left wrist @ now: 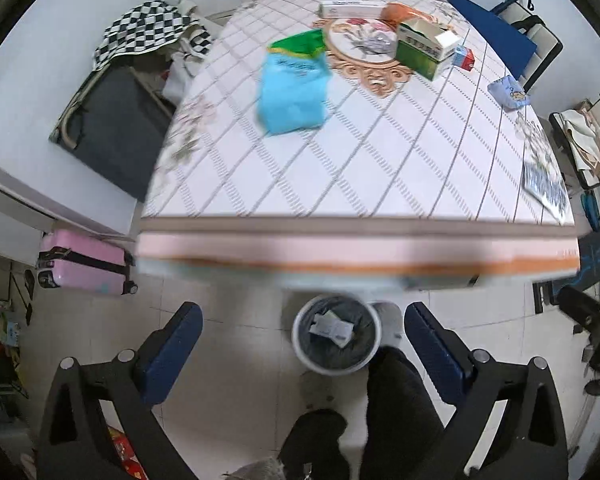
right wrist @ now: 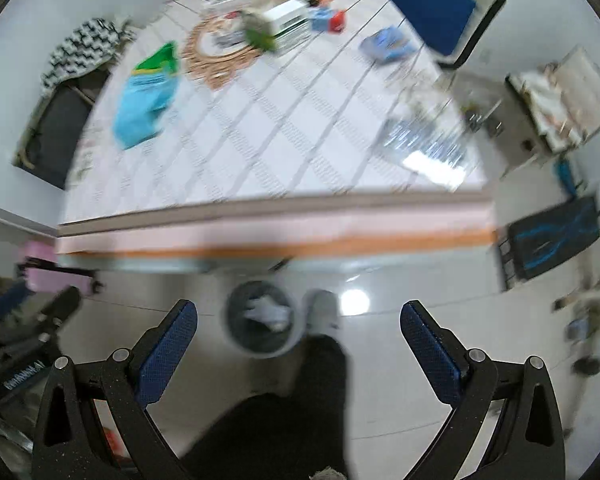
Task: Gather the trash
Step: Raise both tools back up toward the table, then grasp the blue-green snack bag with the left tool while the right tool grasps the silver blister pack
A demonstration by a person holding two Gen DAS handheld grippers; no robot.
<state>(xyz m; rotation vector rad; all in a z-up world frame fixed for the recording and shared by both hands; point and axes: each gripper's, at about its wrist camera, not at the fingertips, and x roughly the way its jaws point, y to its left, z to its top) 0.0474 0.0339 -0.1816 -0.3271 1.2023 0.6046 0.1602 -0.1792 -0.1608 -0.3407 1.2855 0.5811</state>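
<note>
While left gripper (left wrist: 302, 334) hung with fingers spread, empty, round bin (left wrist: 337, 334) stood on floor between them, crumpled white paper inside; blue-green plastic bag (left wrist: 294, 88) and green-white carton (left wrist: 422, 50) lay on quilted bench (left wrist: 340, 168) beyond. Right view, blurred: right gripper (right wrist: 299, 330) likewise spread, empty; bin (right wrist: 262, 326) between fingers, left of centre.

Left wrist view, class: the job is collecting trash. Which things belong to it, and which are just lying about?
Belongs to the job:
trash bin on the floor
blue-green packet
green-and-white carton
left claw, open and empty

Just lying about:
pink suitcase
checkered cloth
</note>
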